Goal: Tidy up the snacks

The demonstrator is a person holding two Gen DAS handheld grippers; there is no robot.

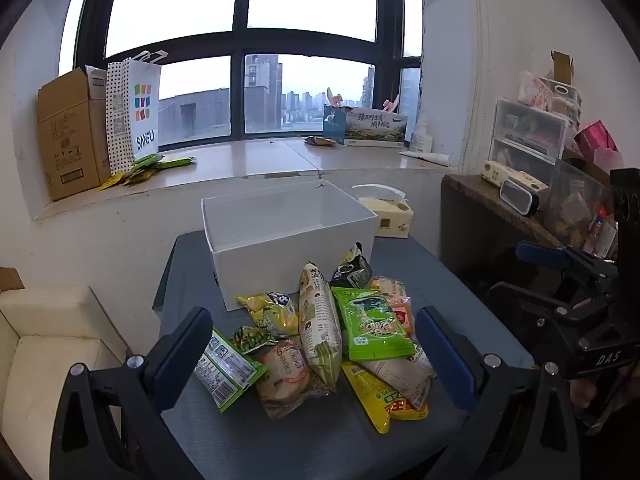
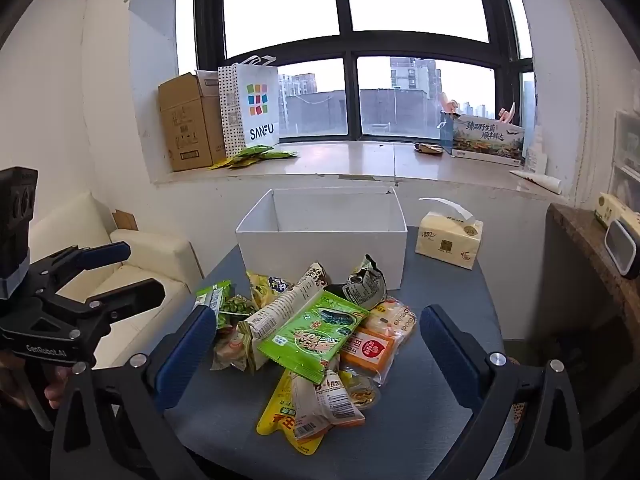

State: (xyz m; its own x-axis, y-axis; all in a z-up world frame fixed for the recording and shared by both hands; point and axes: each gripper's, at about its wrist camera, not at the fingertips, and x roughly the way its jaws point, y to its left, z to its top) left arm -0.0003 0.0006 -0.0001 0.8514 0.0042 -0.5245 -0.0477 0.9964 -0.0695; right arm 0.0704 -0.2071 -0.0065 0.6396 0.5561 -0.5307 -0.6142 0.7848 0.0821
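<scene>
A pile of snack packets (image 1: 332, 336) lies on the dark grey table (image 1: 280, 440), in front of an empty white box (image 1: 292, 248). A bright green seaweed packet (image 1: 372, 324) lies on top. My left gripper (image 1: 316, 356) is open and empty, hovering just before the pile, its blue pads (image 1: 184, 352) on either side of it. In the right wrist view the same pile (image 2: 316, 340) and box (image 2: 324, 240) show. My right gripper (image 2: 316, 352) is open and empty, also before the pile. Each gripper shows at the edge of the other's view.
A tissue pack (image 2: 448, 240) stands right of the box. A cream sofa (image 1: 52, 352) is at the left. A shelf with clutter (image 1: 532, 196) is at the right. The windowsill holds a cardboard box (image 1: 72, 136), a paper bag (image 1: 136, 112) and green packets (image 1: 156, 166).
</scene>
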